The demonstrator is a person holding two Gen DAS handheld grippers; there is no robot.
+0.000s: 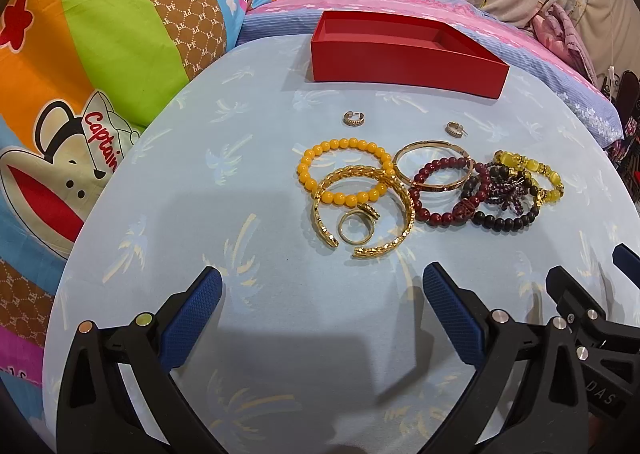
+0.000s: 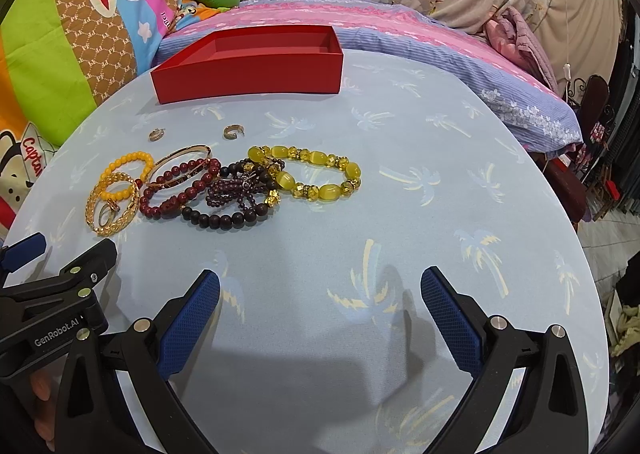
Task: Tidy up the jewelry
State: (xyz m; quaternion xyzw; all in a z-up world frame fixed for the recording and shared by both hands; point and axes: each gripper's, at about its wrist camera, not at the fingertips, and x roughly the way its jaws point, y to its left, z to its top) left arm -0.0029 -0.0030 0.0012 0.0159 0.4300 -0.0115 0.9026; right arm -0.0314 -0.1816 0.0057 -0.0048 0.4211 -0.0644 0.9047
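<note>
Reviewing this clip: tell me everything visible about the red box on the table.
The red box is a shallow, open-topped rectangular tray, apparently matte cardboard, red inside and out, with no lid in view. What shows of its inside looks empty. It sits flat at the far edge of the round table, on the pale blue palm-print cloth, its back edge next to the pink and purple bedding. Nothing touches it: the two small earrings and the bracelet pile lie in front of it, apart.
</note>
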